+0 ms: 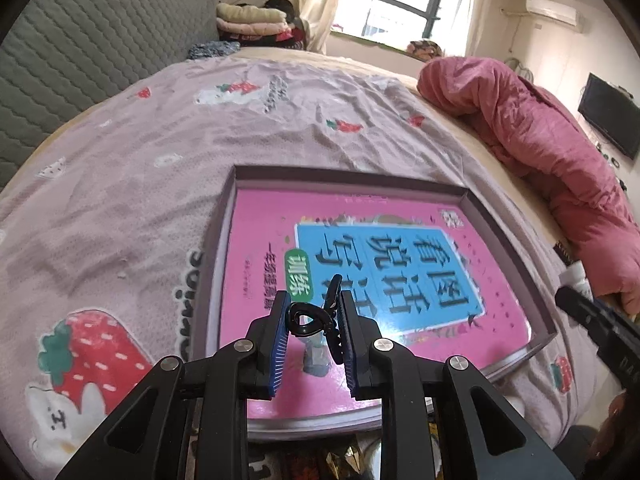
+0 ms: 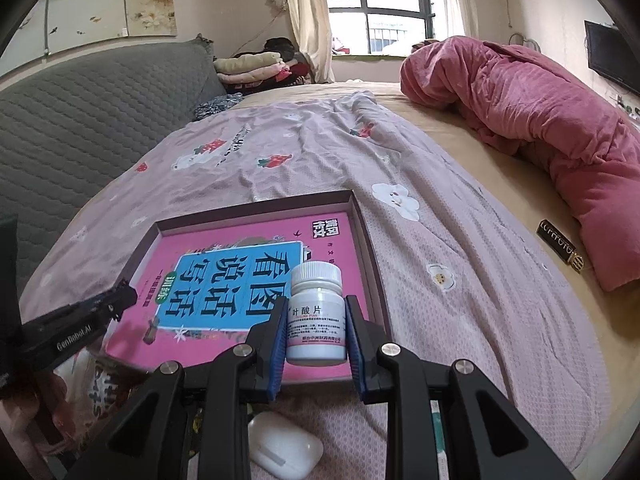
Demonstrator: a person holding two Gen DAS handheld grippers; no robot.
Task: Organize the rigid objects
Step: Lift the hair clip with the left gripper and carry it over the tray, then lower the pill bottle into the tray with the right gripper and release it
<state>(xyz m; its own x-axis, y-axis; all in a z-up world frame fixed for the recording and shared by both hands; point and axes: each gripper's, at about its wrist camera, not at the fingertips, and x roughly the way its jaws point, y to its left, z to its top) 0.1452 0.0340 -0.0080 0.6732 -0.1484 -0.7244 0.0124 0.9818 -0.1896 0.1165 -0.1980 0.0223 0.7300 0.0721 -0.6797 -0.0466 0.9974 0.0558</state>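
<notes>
While both claws hover above a shallow box point(image 2: 362, 216) on a bed, each is narrowed onto one item: the left gripper point(image 1: 313, 322) pinches a small black hair clip point(image 1: 316, 320), and the right gripper point(image 2: 317, 322) clamps one upright white pill bottle point(image 2: 316, 312) with a ribbed cap. One pink book point(image 2: 240, 280) with a blue title panel lies flat inside the box. One white earbud case point(image 2: 284, 450) rests on the strawberry-print sheet point(image 2: 440, 280) below.

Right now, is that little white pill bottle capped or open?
Capped: the white pill bottle wears its ribbed white lid, upright between the right gripper jaws.
</notes>
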